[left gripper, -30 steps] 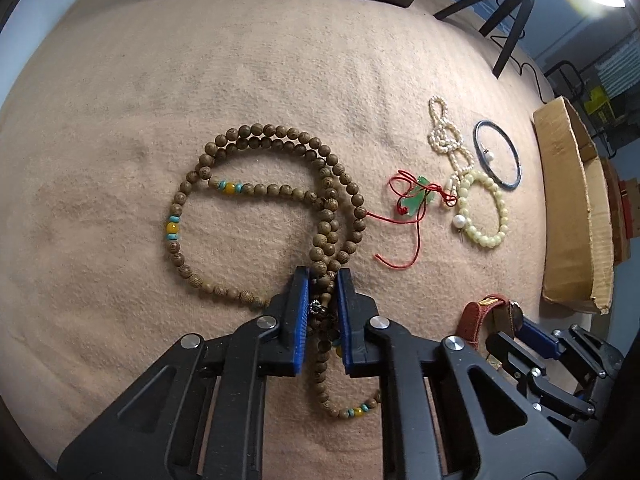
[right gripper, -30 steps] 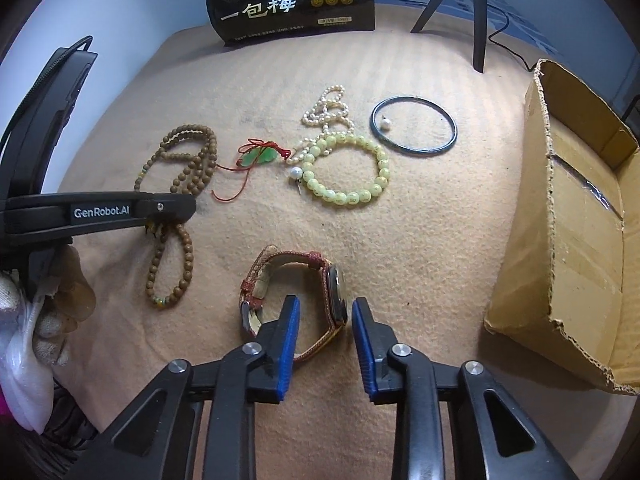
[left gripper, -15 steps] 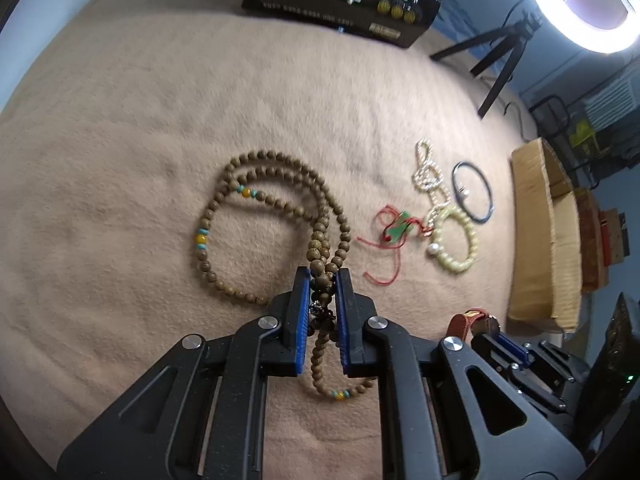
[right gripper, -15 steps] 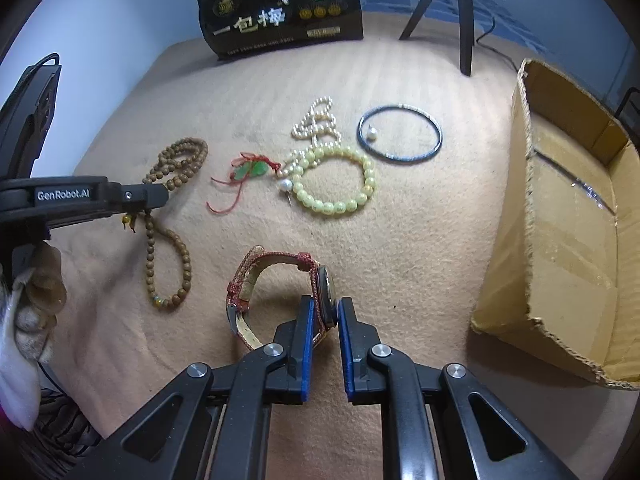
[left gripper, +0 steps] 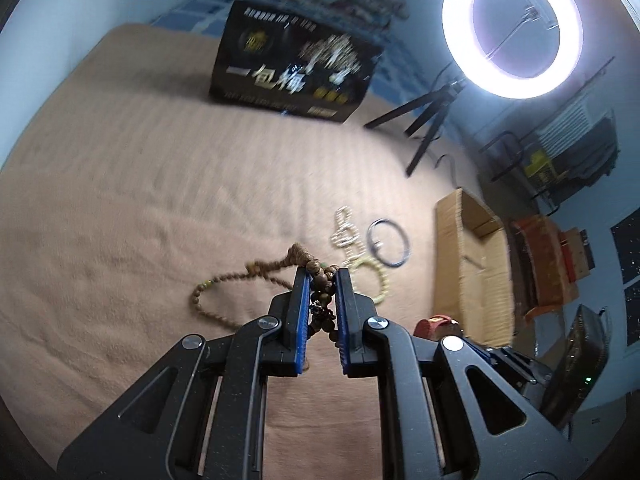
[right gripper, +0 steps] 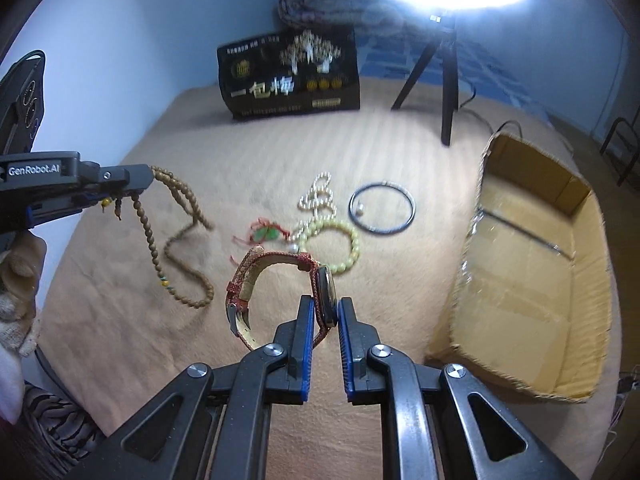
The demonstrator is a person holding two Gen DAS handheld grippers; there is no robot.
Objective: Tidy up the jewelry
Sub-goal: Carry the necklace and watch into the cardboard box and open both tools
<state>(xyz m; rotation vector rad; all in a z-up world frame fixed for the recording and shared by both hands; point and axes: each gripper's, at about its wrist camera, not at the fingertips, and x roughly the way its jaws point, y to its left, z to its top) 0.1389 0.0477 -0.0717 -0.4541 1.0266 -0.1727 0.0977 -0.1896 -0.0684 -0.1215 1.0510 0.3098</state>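
My left gripper [left gripper: 321,280] is shut on the brown wooden bead necklace [left gripper: 320,300] and holds it up; part of the strand still trails on the tan blanket [left gripper: 120,200]. From the right wrist view the necklace [right gripper: 176,240] hangs from the left gripper [right gripper: 136,178]. My right gripper [right gripper: 325,312] is shut on the red-strapped wristwatch [right gripper: 276,280], lifted off the blanket. The open cardboard box [right gripper: 532,256] lies to the right.
On the blanket lie a pearl strand [right gripper: 318,196], a dark bangle [right gripper: 382,208], a pale green bead bracelet [right gripper: 336,244] and a red-corded green pendant [right gripper: 266,234]. A black printed box [right gripper: 288,76] and a ring-light tripod [right gripper: 444,76] stand at the back.
Both grippers have risen. The left lifted the bead necklace partly off the blanket; the right lifted the watch clear of it.
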